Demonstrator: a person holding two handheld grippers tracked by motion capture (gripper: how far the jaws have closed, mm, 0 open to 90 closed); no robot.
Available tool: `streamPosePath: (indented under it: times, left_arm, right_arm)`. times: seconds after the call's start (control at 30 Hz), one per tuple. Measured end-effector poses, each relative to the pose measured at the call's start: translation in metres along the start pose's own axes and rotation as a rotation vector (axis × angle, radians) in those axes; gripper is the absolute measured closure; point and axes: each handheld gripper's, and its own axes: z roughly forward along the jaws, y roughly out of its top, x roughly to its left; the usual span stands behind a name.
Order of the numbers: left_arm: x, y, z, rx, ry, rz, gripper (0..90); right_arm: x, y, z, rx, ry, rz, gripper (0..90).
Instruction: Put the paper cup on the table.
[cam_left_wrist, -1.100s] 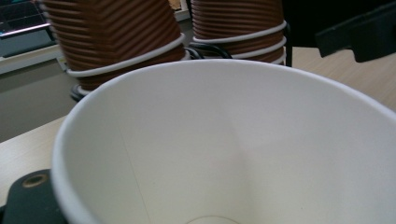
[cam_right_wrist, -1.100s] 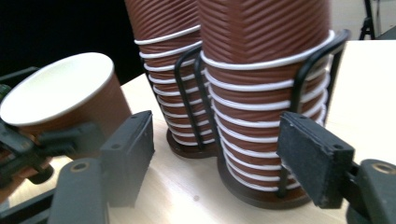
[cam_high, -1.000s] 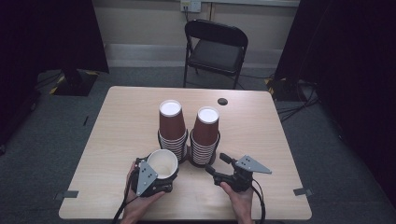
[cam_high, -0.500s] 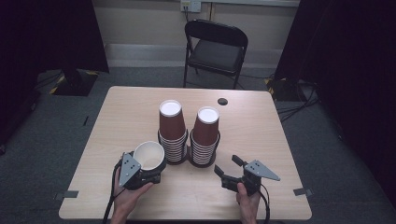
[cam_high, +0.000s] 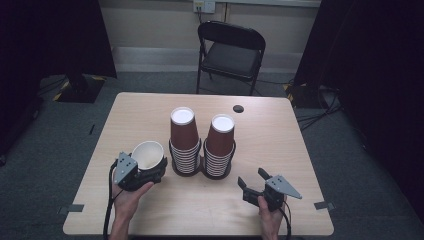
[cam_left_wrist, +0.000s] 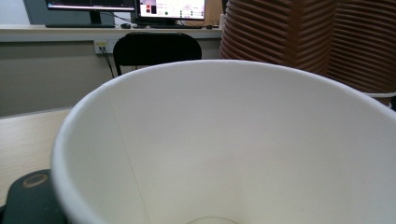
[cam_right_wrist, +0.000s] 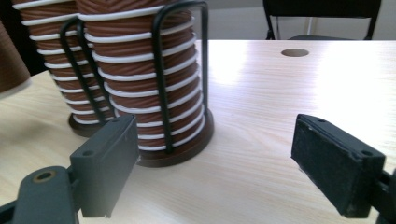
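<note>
Nearest, the right gripper sits low over the front right of the pale wooden table, its black jaws spread wide with bare tabletop between them; they have just been opening. To the left, slightly farther in, the left gripper is clamped on a single brown paper cup with a white inside, tilted with its mouth toward the camera, just left of the stacks. Beyond stand two stacks of upturned brown ribbed paper cups in black wire holders on round dark bases, touching side by side. Farther back is a black folding chair.
</note>
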Motion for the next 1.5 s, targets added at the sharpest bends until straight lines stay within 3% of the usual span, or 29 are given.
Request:
streamPosePath:
  times: [0.1, 0.37, 0.53, 0.67, 0.73, 0.9, 0.97, 1.17, 1.33, 1.5]
  left_arm:
    - [0.006, 0.003, 0.004, 0.013, 0.027, 0.006, 10.8]
    - [0.022, 0.004, 0.019, 0.029, 0.070, -0.035, 10.6]
    - [0.030, 0.007, 0.031, 0.046, 0.087, -0.045, 10.5]
    - [0.036, 0.011, 0.040, 0.056, 0.107, -0.041, 10.5]
    - [0.039, 0.012, 0.044, 0.055, 0.106, -0.059, 10.5]
    - [0.043, 0.012, 0.054, 0.076, 0.110, -0.037, 10.3]
    - [0.045, 0.011, 0.057, 0.080, 0.106, -0.055, 10.0]
    - [0.052, 0.006, 0.070, 0.085, 0.109, -0.060, 9.2]
    - [0.054, -0.001, 0.079, 0.102, 0.132, -0.036, 9.0]
    - [0.055, -0.009, 0.087, 0.138, 0.123, -0.034, 9.1]
  right_arm:
    - [-0.002, -0.003, 0.002, -0.003, -0.014, -0.002, 14.3]
    - [0.000, -0.005, 0.005, -0.045, -0.028, -0.003, 14.4]
    - [0.004, -0.008, 0.008, -0.039, -0.048, -0.051, 14.4]
    - [0.004, -0.010, 0.009, -0.044, -0.043, -0.057, 14.4]
    - [0.004, -0.010, 0.008, -0.045, -0.040, -0.056, 14.4]
    - [0.003, -0.011, 0.008, -0.047, -0.033, -0.046, 14.4]
    - [0.002, -0.011, 0.008, -0.054, -0.030, -0.040, 14.4]
    - [0.003, -0.011, 0.008, -0.047, -0.028, -0.048, 14.4]
    - [0.002, -0.011, 0.007, -0.054, -0.025, -0.041, 14.4]
    - [0.002, -0.011, 0.008, -0.054, -0.025, -0.044, 14.4]
